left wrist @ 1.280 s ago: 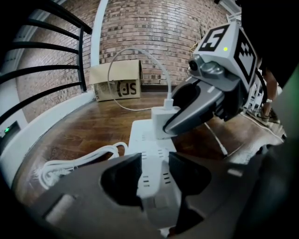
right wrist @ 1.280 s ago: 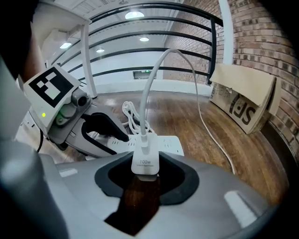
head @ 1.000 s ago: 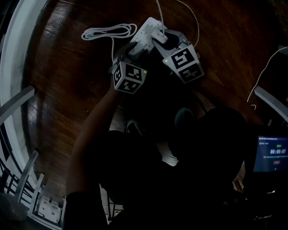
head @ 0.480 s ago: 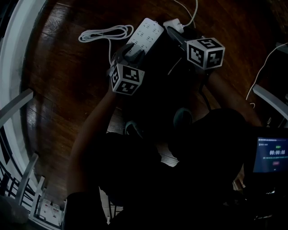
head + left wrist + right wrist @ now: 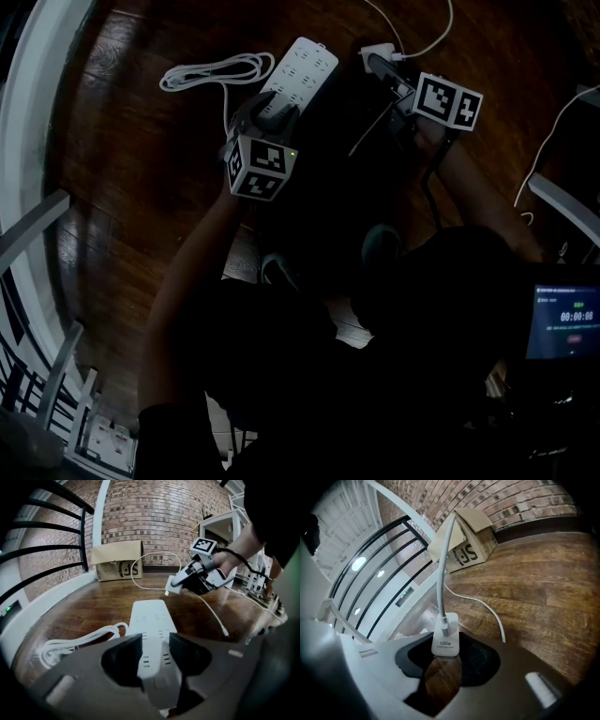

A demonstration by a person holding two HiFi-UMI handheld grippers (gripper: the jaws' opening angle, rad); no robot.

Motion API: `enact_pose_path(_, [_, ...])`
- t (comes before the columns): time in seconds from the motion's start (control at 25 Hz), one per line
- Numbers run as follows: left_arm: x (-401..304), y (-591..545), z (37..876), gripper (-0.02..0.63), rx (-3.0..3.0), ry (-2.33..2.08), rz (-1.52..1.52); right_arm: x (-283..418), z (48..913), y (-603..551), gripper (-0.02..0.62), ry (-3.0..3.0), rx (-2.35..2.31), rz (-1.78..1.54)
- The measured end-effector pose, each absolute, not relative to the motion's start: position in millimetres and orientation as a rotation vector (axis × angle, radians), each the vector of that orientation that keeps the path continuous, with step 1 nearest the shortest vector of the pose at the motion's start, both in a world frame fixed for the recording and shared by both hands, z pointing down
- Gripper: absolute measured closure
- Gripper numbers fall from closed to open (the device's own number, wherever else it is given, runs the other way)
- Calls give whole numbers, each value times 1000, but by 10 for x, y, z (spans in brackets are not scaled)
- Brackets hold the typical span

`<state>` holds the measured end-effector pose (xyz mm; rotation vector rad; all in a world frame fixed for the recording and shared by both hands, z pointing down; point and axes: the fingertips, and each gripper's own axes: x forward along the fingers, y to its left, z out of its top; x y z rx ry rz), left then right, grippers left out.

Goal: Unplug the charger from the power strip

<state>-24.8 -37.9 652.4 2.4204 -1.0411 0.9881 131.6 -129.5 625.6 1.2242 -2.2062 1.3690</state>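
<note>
The white power strip (image 5: 302,67) lies on the dark wooden floor with no plug in its sockets. My left gripper (image 5: 269,114) is shut on its near end, and in the left gripper view the strip (image 5: 151,625) runs away from between the jaws. To the strip's right, clear of it, my right gripper (image 5: 380,64) is shut on the white charger (image 5: 377,53). In the right gripper view the charger (image 5: 446,641), marked 100w, sits between the pads, and its white cable (image 5: 443,573) rises from it. The left gripper view shows the right gripper (image 5: 180,579) held above the floor.
The strip's own white cord (image 5: 211,70) lies coiled at the left. A cardboard box (image 5: 117,560) stands against the brick wall. Black railings (image 5: 47,541) and a white curved kerb (image 5: 37,122) border the left. Another white cable (image 5: 548,150) and a lit screen (image 5: 562,323) are at the right.
The right gripper has pulled the charger out of the strip, carried it off to the right and rolled. The left gripper has kept its hold on the strip.
</note>
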Motion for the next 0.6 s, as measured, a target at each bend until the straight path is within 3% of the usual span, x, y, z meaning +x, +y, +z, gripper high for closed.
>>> enact_pose_path(0.6, [-245, -356, 6473, 423, 2441, -1053, 982, 1531, 6454, -1261, 454, -2121, 1295, 1494])
